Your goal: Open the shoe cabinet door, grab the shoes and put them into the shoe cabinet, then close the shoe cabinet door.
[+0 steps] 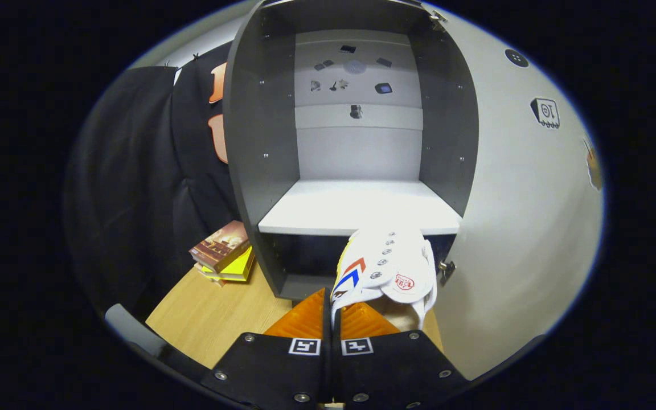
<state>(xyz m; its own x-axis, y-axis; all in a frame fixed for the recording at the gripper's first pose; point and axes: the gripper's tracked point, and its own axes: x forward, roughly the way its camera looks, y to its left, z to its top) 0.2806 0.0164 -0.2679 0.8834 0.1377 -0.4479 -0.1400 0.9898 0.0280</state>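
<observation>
Orange fingers [328,319] pinch the white shoe [388,270] by its edge, cabinet [259,171] open at twelve o'clock; next, carry it onto the shelf [356,208].

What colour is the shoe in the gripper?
Mostly white shoe, with red and blue chevrons, pinched by the gripper; gripper view.

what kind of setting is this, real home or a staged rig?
Probably a staged booth, not a home. An open grey shoe cabinet stands on a wooden tabletop beside a stack of books, with black cloth draped behind. The gripper is shut on a white sneaker before the shelf.
</observation>
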